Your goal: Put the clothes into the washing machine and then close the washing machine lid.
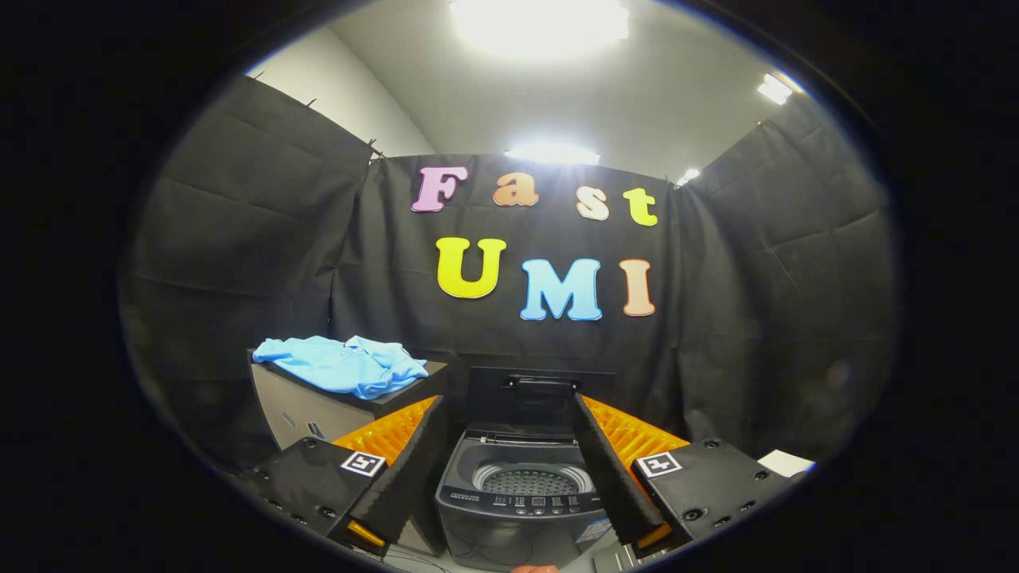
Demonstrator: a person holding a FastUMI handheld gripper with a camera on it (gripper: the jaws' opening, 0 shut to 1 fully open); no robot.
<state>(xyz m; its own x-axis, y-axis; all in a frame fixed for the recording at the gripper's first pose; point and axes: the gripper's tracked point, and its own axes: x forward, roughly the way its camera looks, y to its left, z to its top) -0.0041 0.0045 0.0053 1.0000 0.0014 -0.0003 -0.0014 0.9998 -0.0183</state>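
Beyond spread jaws, washing machine [521,493] lid up, drum bare

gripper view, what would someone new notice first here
The crumpled light blue garment catches the eye first, lying on a dark grey cabinet to the left, beyond the open gripper. Seen between the spread fingers, a dark grey top-loading washing machine stands with its black lid raised and its perforated metal drum in sight.
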